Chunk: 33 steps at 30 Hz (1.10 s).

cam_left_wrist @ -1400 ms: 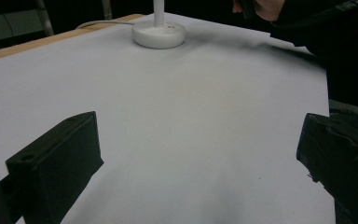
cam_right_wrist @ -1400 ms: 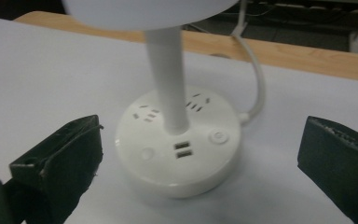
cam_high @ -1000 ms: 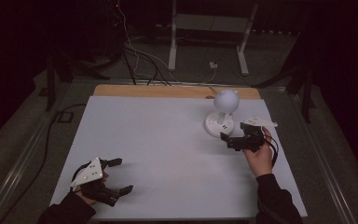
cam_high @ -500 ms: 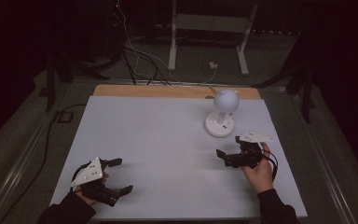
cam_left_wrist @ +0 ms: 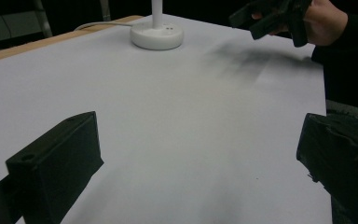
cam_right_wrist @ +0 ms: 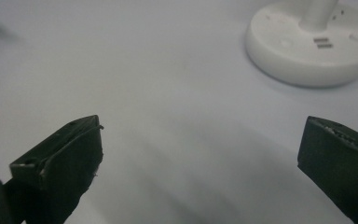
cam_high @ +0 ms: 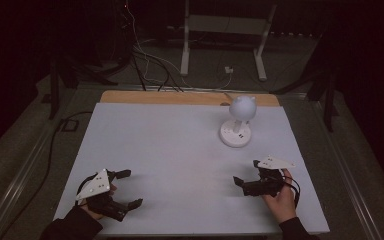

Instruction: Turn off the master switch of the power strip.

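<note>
A dark room is surrounding the white table [cam_high: 170, 150]; cables [cam_high: 145, 60] are trailing across the grey floor [cam_high: 290, 65] beyond its far edge, near a white stand [cam_high: 225, 30].

White lamp [cam_high: 238, 122], plain. Tabletop [cam_high: 170, 150] pale grey-white, tan wood strip at far edge. Left tool [cam_high: 129, 189] and right tool [cam_high: 246, 174] black, each topped by light grey plate. Black sleeves.

On the tabletop [cam_high: 180, 150], the lamp [cam_high: 238, 122] stands toward one o'clock, the left tool [cam_high: 126, 189] lies at seven, and the right tool [cam_high: 246, 174] at five.
</note>
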Motion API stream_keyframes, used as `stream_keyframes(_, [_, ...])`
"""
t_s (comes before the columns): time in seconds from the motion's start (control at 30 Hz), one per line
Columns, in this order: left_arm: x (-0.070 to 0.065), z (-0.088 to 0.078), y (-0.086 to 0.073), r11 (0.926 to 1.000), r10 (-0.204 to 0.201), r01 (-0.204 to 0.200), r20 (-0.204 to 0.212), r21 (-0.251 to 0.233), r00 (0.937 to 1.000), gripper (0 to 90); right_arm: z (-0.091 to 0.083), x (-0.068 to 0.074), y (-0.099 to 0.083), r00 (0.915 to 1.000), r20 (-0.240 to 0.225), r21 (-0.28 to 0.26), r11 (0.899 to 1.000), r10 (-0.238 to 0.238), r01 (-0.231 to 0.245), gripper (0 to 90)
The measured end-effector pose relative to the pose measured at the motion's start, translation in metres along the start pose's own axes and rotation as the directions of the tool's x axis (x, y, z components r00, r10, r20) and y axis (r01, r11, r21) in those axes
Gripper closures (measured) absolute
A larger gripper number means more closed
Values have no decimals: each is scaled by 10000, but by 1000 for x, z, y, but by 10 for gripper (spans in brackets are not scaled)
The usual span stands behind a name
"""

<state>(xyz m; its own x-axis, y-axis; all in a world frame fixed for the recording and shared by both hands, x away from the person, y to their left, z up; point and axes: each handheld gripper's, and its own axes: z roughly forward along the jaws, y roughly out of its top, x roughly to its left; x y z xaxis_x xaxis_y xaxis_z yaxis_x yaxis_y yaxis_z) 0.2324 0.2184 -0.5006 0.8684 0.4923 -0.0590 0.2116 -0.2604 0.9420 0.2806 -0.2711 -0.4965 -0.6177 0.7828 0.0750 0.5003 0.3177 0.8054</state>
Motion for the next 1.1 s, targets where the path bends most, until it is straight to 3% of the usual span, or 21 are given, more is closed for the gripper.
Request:
stream_keyframes(0.27, [0, 0, 0, 10000, 12, -12, 2, 38, 10000, 3, -6, 6, -19, 9998, -196, 434, 9990, -61, 69, 0])
stream_keyframes(0.4, [0, 0, 0, 10000, 26, -25, -11, 63, 10000, 3, -10, 8, -28, 9996, -237, 368, 9991, -183, 192, 0])
stream_keyframes(0.63, [0, 0, 0, 10000, 19, -19, -29, 62, 10000, 4, -12, 12, -42, 9987, -1, 826, 9953, -505, 503, 0])
stream_keyframes(0.83, [0, 1, -1, 9999, 32, -32, -26, 100, 10000, 4, -8, 13, -42, 9962, -32, 998, 9912, -868, 867, 0])
stream_keyframes(1.1, [0, 1, 0, 9999, 38, -38, -34, 116, 10000, 3, -8, 12, -39, 9955, 63, 897, 9915, -947, 937, 0])
